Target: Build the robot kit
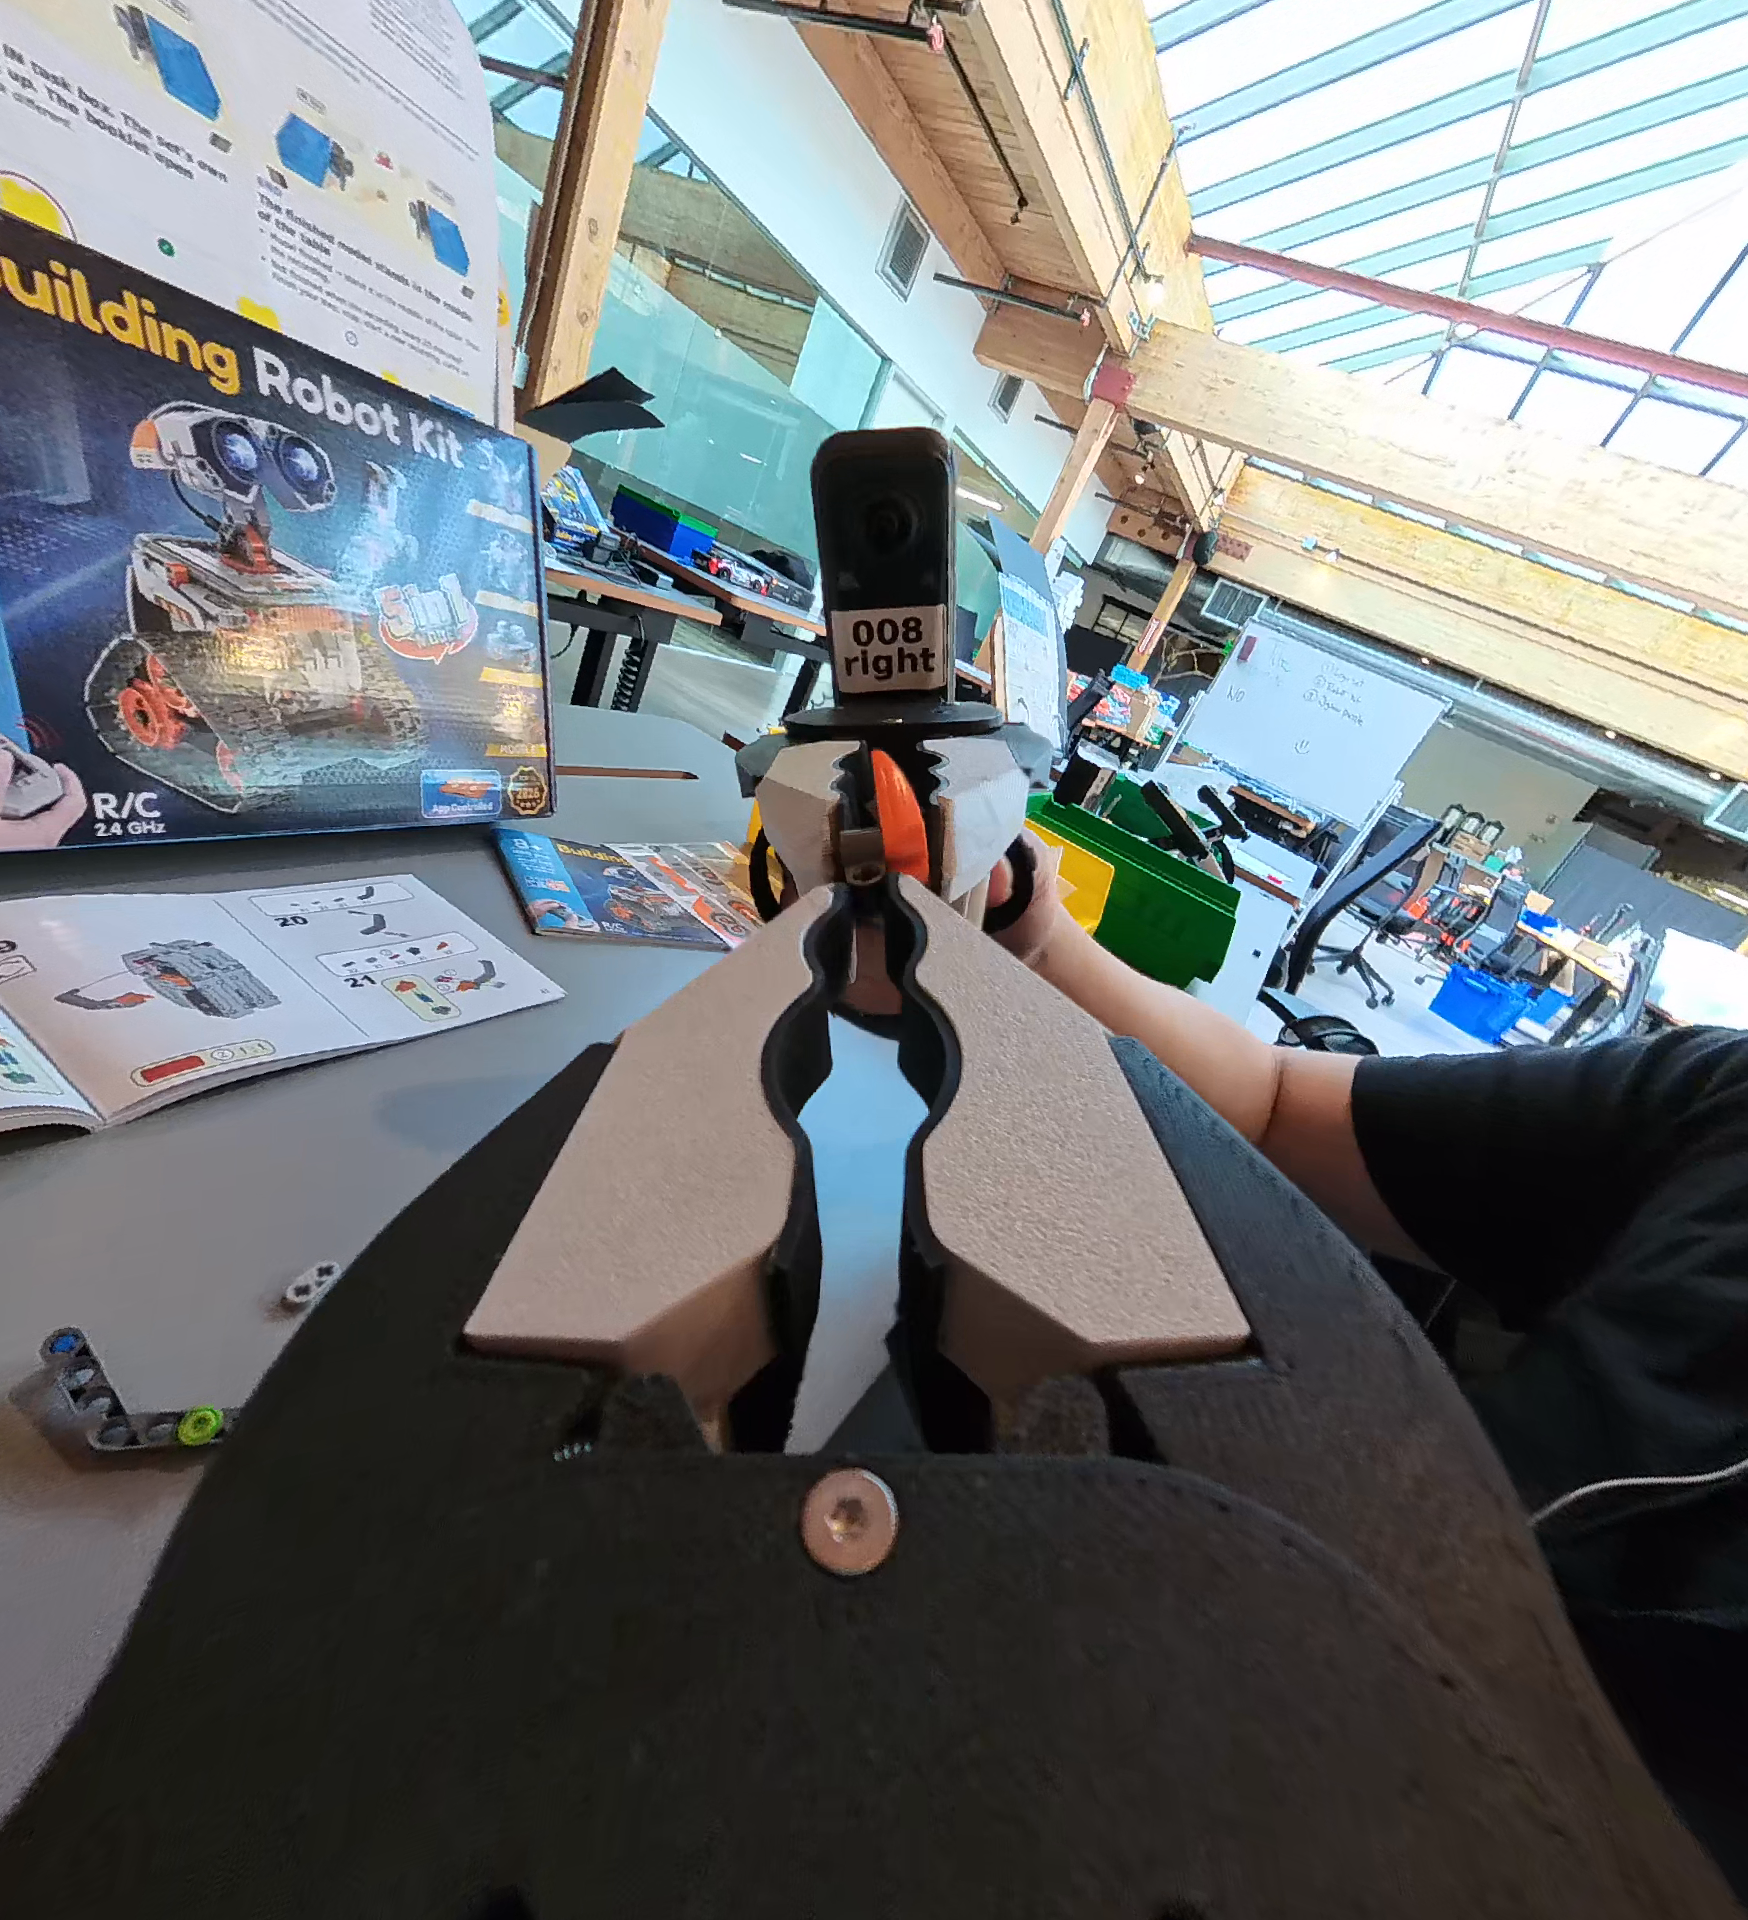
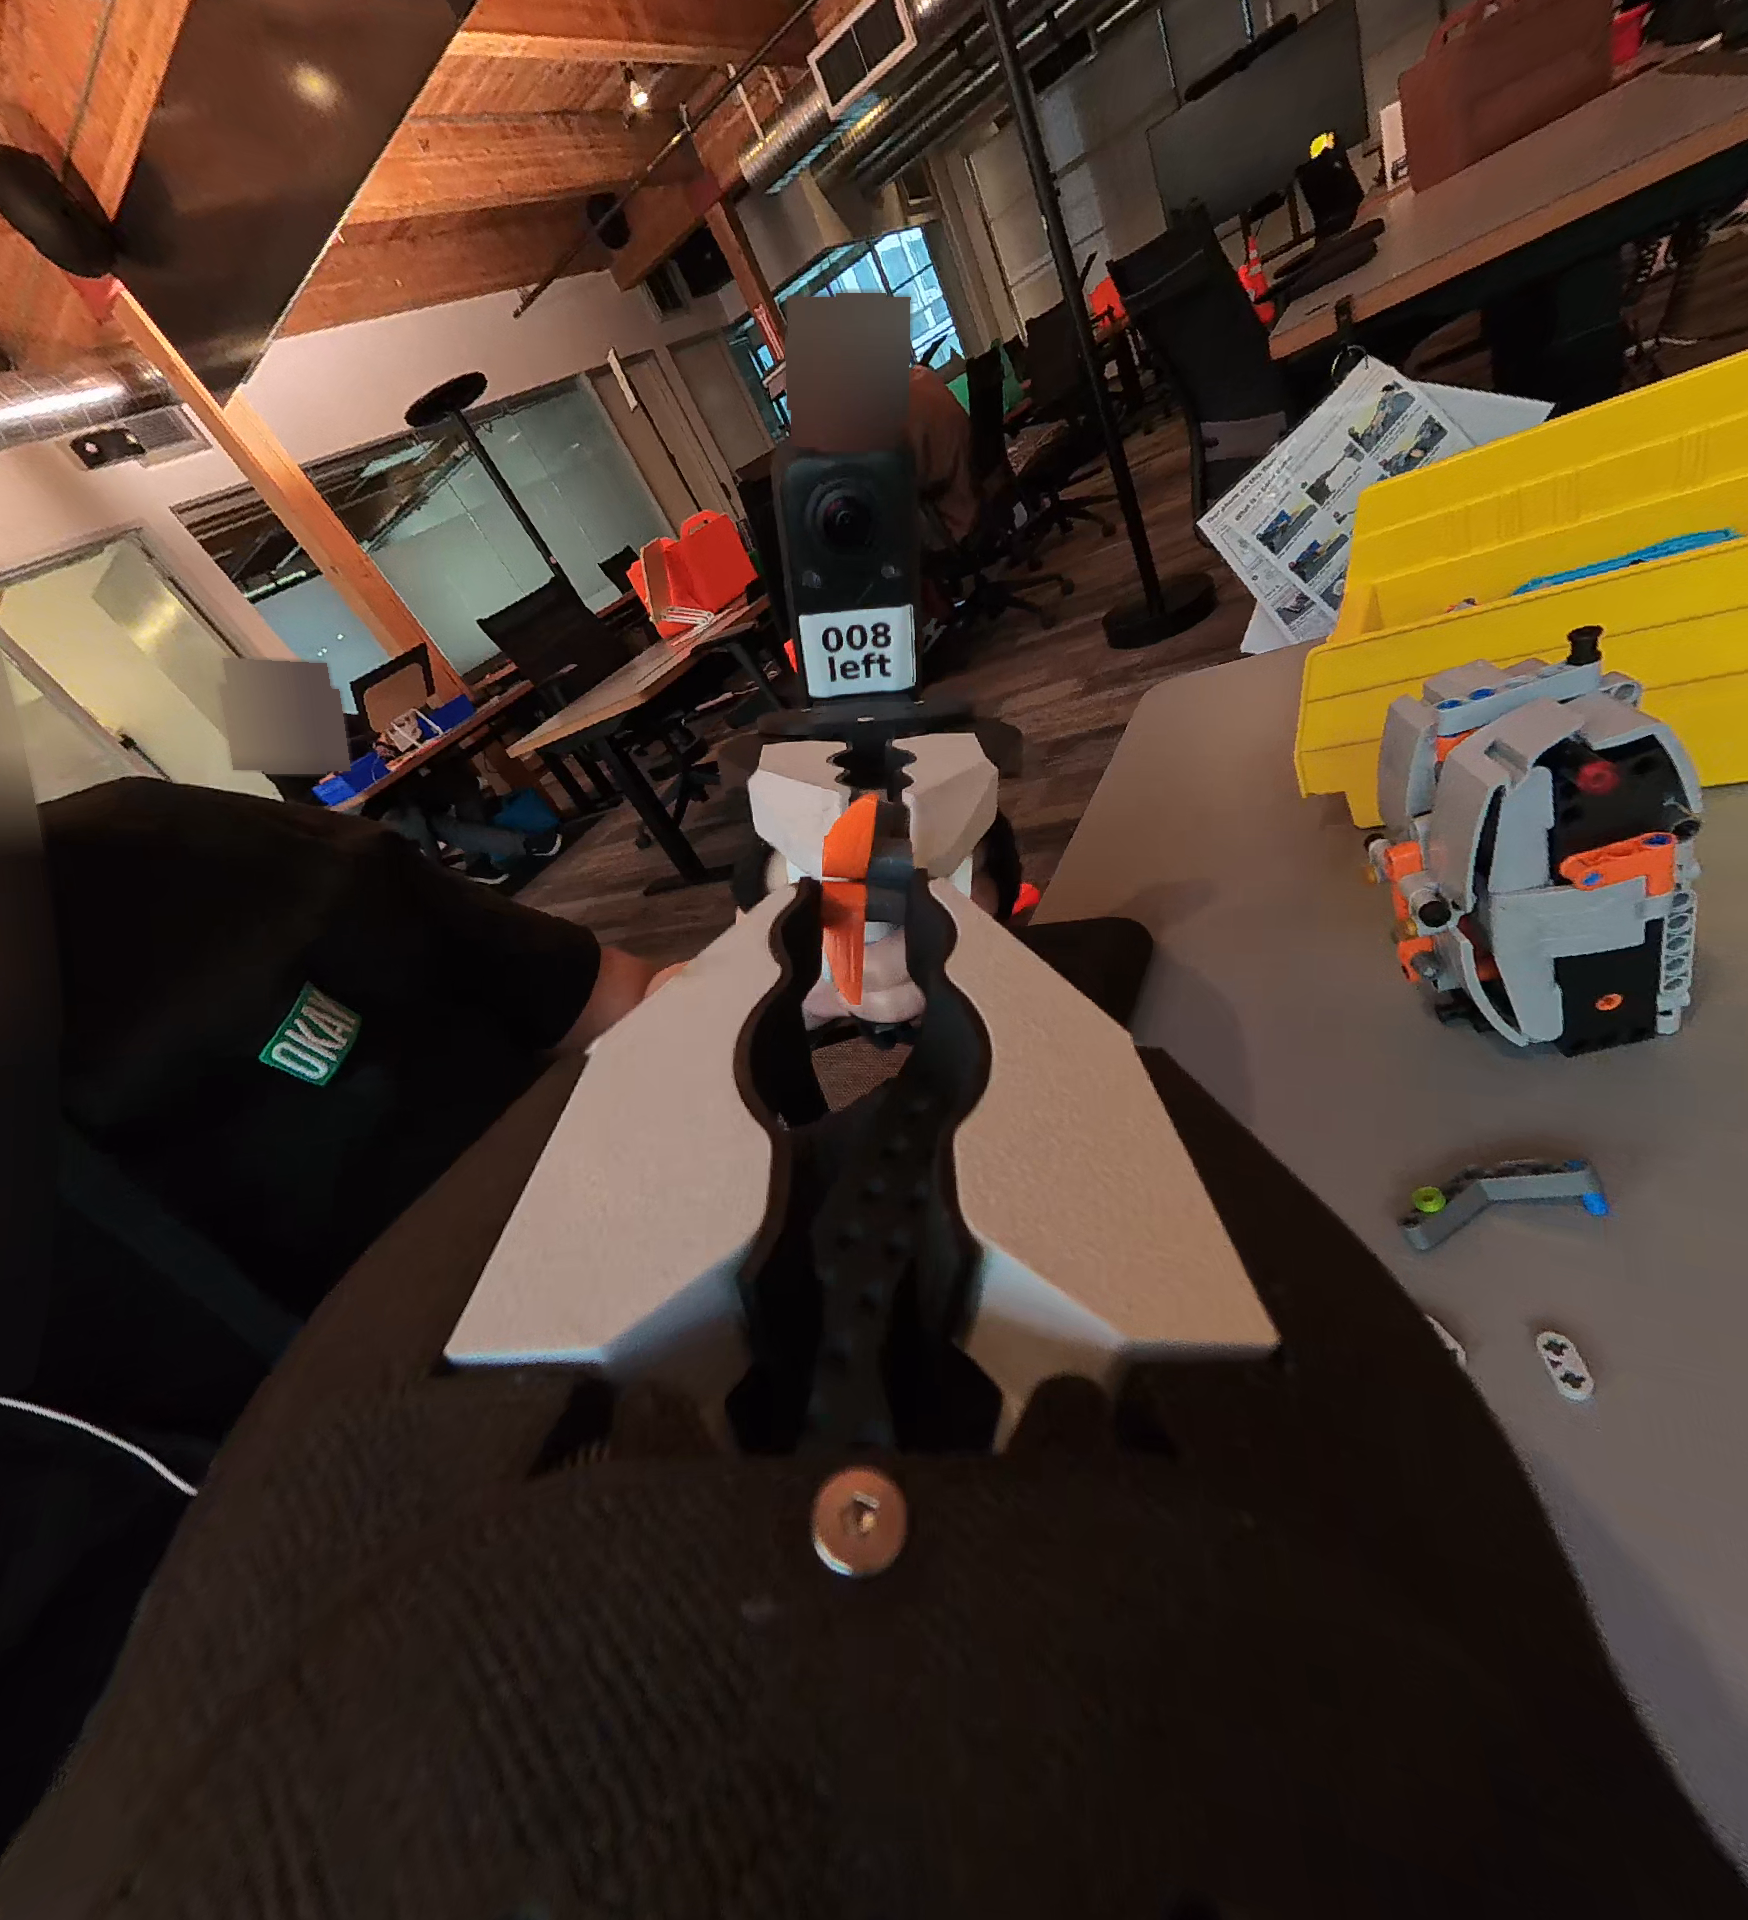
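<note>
My two grippers face each other tip to tip above the grey table (image 1: 39, 1226). My right gripper (image 2: 854, 899) is shut on a curved orange piece (image 2: 846, 904), which also shows in the left wrist view (image 1: 899, 816). My left gripper (image 1: 864, 883) is shut on a small grey connector (image 1: 857, 854), pressed against the orange piece; the connector shows in the right wrist view (image 2: 891, 883). The far gripper shows in each view: the right one (image 1: 885, 800) and the left one (image 2: 875, 810).
A part-built grey, black and orange model (image 2: 1535, 862) stands before a yellow bin (image 2: 1576, 582). A grey angled beam (image 2: 1504, 1195) and a small two-hole link (image 2: 1564, 1366) lie loose. A kit box (image 1: 226, 540), open booklet (image 1: 226, 987) and green bin (image 1: 1150, 894) stand about. The grippers are tip to tip, or close to it. Both grippers' tips are roughly 20 centimeters from the grey angled beam (image 2: 1504, 1195). It turns up in the left wrist view (image 1: 118, 1415) as well.
</note>
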